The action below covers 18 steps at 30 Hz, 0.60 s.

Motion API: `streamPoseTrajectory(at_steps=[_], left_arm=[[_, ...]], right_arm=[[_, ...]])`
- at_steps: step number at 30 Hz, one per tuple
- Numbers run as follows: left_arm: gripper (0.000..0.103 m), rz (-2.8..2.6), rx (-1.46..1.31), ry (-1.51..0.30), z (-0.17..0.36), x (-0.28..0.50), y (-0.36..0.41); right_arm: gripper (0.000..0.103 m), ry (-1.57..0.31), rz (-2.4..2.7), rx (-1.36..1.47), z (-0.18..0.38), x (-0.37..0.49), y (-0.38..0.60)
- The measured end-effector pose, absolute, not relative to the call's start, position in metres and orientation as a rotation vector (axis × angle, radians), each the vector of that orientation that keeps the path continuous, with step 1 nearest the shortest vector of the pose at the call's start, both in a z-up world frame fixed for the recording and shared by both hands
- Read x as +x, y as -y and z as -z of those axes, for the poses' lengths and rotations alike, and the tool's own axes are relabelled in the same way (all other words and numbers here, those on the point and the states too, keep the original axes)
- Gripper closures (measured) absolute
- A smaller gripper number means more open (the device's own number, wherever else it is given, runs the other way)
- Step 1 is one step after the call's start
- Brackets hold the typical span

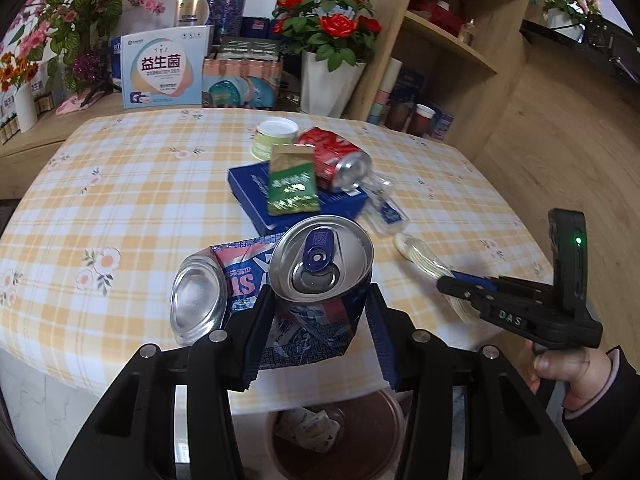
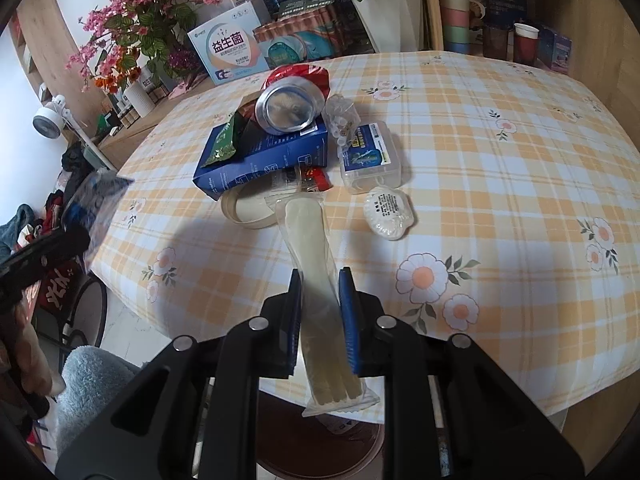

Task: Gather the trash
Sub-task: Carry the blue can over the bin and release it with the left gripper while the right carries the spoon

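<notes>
My left gripper (image 1: 320, 312) is shut on a crushed blue can (image 1: 316, 276), held above the table's near edge and over the brown bin (image 1: 372, 432). My right gripper (image 2: 322, 292) is shut on a long clear wrapper with a pale strip inside (image 2: 316, 280), its far end resting on the table; it also shows in the left wrist view (image 1: 424, 260). More trash lies mid-table: a crushed red can (image 1: 340, 156), a green packet (image 1: 292, 180), a blue box (image 1: 296, 204), a paper cup (image 1: 274, 136), a clear plastic box (image 2: 370, 156) and a white round pack (image 2: 386, 214).
The brown bin (image 2: 320, 444) stands on the floor under the table's near edge and holds some wrappers. Flower vases (image 1: 328, 80) and boxes (image 1: 164, 72) crowd the far side. Wooden shelves (image 1: 452, 40) stand to the right.
</notes>
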<state>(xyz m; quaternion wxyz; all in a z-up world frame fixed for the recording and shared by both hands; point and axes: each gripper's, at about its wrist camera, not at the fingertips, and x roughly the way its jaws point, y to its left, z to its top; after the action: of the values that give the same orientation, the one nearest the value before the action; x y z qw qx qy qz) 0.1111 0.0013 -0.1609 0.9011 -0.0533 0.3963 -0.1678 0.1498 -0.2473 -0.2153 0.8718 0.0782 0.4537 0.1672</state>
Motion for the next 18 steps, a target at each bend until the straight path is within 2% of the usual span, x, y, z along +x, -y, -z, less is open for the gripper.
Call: streamPoseTrajectory(at_steps=[18], left_arm=[[0.057, 0.48, -0.071, -0.929, 0.185, 0.045, 0.059]], right_arm=[[0.082, -0.806, -0.341, 0.23, 0.162, 0.084, 0.289]])
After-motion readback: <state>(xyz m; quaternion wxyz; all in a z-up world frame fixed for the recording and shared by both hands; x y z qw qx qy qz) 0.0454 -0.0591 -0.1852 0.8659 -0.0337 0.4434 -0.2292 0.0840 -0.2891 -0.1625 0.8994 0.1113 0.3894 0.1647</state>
